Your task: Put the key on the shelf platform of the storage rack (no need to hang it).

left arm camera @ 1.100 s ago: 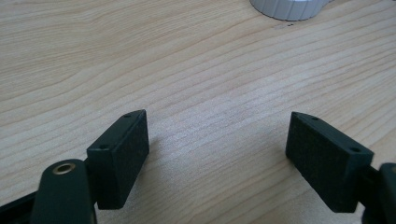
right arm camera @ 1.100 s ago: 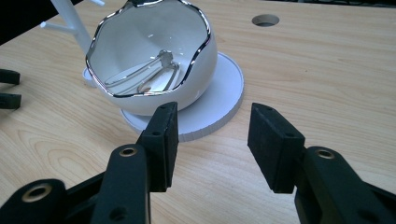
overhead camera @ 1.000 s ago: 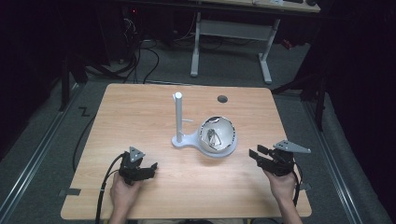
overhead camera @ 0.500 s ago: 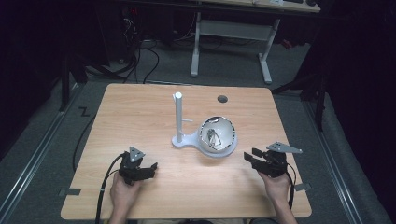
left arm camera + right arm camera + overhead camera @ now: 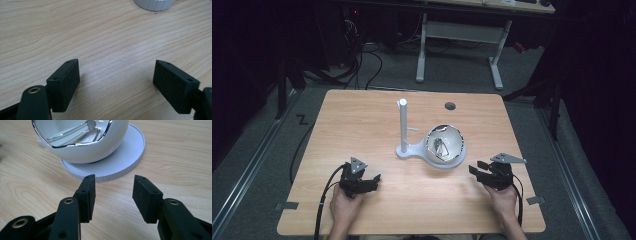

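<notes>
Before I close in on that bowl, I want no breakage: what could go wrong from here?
The white bowl sits tilted on its round base, so a nudge from the open right gripper might tip it. Its smooth, rounded wall could slip between the jaws. The thin post stands close beside it.

white bowl (image 5: 445, 145) | chrome rim, utensils inside | tilted on round white stand base (image 5: 125, 162) | table centre-right
</notes>
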A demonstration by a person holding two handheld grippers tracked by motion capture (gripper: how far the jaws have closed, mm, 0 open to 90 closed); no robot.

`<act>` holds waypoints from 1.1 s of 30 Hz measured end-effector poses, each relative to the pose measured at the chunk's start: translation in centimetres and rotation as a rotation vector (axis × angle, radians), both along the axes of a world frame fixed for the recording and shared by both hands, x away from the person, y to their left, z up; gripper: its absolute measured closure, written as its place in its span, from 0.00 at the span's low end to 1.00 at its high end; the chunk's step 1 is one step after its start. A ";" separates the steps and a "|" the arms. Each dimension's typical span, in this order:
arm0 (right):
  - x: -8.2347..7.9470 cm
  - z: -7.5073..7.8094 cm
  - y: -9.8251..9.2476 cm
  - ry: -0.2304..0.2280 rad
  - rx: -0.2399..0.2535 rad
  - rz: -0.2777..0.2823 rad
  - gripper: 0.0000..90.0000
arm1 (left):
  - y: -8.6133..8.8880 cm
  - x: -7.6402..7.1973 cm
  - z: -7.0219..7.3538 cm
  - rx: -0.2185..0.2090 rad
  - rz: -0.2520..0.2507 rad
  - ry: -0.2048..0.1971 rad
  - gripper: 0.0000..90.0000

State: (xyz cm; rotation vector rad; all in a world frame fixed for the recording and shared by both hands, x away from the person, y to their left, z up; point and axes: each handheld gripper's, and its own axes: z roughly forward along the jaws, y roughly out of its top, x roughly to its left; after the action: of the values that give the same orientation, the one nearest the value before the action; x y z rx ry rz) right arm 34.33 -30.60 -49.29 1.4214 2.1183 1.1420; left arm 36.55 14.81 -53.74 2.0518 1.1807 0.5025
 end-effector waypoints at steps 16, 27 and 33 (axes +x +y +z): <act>1.0 -2.7 1.2 0.023 -0.108 0.010 0.60 | 0.0 0.0 0.0 0.000 0.000 0.000 0.24; 0.8 -3.8 1.5 0.008 -0.133 0.018 0.57 | 0.0 0.0 0.0 0.000 0.001 0.000 0.24; 0.6 -3.8 1.9 -0.008 -0.182 0.034 0.53 | 0.0 0.0 0.0 0.000 0.001 0.000 0.24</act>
State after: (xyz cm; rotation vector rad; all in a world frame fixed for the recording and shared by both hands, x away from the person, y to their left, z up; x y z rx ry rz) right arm 34.96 -28.67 -53.13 1.3011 2.1869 0.9380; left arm 36.55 14.81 -53.74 2.0513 1.1815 0.5030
